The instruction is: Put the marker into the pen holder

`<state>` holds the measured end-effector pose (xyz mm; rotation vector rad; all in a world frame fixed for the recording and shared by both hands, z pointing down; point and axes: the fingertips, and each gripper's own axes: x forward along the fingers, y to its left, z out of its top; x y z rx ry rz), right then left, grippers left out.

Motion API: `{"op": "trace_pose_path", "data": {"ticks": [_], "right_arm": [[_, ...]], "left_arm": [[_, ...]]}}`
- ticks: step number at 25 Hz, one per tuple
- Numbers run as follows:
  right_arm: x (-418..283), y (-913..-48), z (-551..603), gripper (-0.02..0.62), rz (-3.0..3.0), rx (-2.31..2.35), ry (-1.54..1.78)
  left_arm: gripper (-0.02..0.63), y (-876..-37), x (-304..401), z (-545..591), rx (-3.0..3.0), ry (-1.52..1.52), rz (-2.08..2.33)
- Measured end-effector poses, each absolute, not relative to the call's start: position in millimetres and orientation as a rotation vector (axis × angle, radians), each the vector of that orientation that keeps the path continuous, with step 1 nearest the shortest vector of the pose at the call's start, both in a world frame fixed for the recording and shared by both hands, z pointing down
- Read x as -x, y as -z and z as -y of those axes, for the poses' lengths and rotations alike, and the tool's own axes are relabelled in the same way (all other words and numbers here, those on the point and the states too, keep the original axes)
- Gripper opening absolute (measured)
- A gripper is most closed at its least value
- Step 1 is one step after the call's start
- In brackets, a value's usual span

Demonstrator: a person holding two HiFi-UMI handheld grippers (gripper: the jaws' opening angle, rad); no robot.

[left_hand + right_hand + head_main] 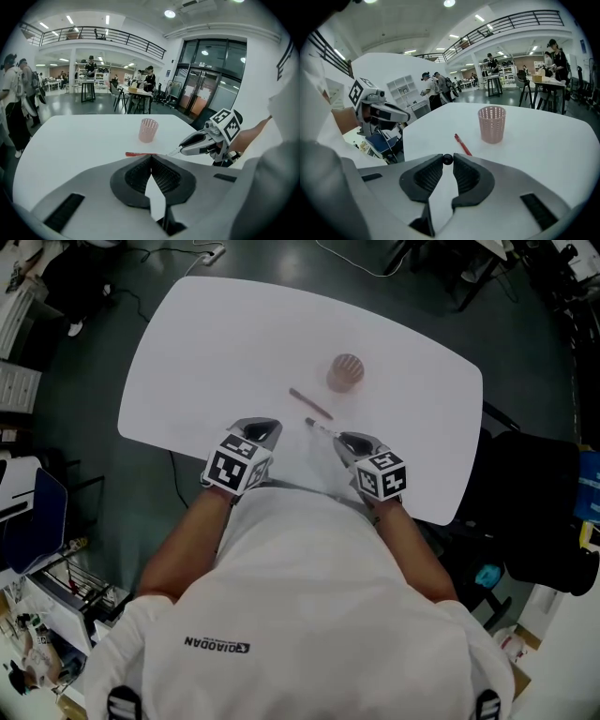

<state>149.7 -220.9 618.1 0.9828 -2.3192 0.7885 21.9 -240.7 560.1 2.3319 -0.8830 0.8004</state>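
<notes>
The fingers of the right gripper (447,159) are closed on the marker (320,426). In the right gripper view its dark round end sits pinched between the two tips, touching both. In the head view the rest of it pokes out ahead of the fingers, slim and pale, pointing away from the person over the surface (216,343) near its near edge.

The left gripper's (151,158) fingers are shut tip to tip with nothing between them. It is held alongside the right one at the near edge, the two a little apart.

The pen holder (345,372) – a pink mesh cup – stands upright about mid-surface, beyond the marker's tip and apart from it, towards the far edge. A red pen (310,403) lies flat on the surface between the holder and the fingers, close to the marker's tip but touching neither gripper.
</notes>
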Motion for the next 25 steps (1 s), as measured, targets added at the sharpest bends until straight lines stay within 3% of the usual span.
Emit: {"op": "trace_pose_path", "data": {"ticks": [18,25], "right_arm": [[-191.9,-497.7,292.8,0.087,2.448,-1.3,-0.59],[-205.1,-492.8,335.4,0.087,2.371,-1.367,-0.464]], "left_arm": [[0.028,-549.3,-30.1,258.5,-2.382,-0.784,0.841],[0.028,-553.3,-11.4,256.9,-2.343,-0.761,0.901]]}}
